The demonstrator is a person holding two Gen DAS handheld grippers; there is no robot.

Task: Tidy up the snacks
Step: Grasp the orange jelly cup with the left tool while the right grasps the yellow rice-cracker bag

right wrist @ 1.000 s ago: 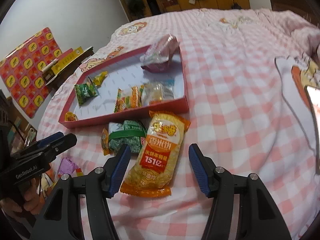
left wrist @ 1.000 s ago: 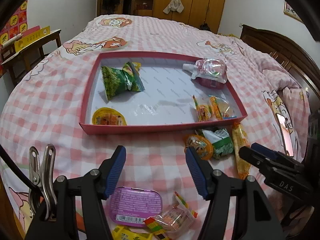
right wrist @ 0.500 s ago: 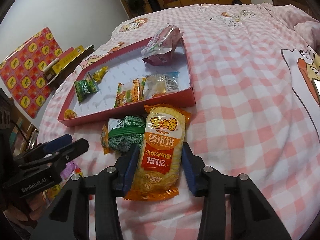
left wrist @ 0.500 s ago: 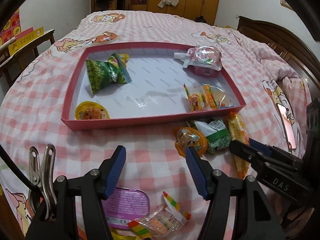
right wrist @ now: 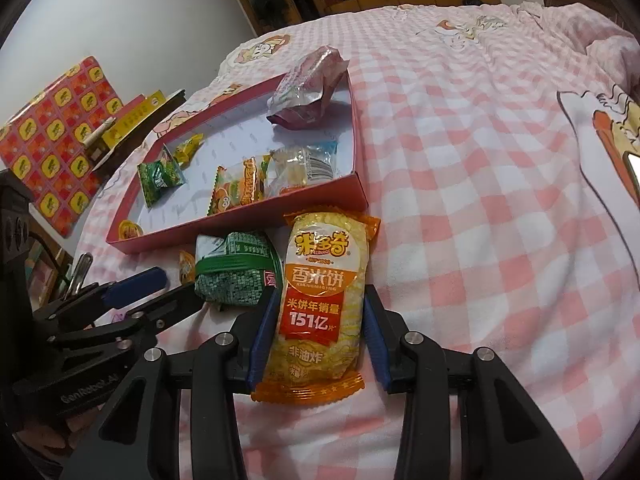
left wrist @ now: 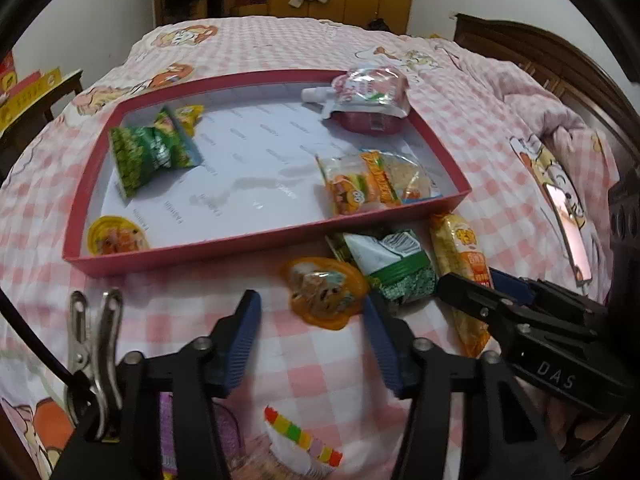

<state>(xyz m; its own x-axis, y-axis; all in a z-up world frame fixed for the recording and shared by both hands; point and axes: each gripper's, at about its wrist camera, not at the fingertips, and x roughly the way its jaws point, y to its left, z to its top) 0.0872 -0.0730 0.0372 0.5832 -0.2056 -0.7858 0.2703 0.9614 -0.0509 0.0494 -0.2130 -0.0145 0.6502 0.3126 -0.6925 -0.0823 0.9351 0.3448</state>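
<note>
The right gripper (right wrist: 318, 330) has just closed its blue pads on the long orange-and-yellow rice-cracker packet (right wrist: 322, 300), lying just outside the near wall of the shallow red cardboard tray (right wrist: 240, 222), presumably to lift it in. The left gripper (left wrist: 312, 338), jaws narrowing but still empty, hangs near the round orange jelly cup (left wrist: 324, 290) beside that wall. Its frame hides most of a purple tin (left wrist: 228, 428).

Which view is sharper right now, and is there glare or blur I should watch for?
Right wrist view: sharp, print on the rice cracker pack readable, a bright strip of glare at the right edge. Left wrist view: softer, motion blur on the striped candy wrapper at the bottom, sheen on the tray floor. Both: strong fisheye bending, dark corners.
</note>
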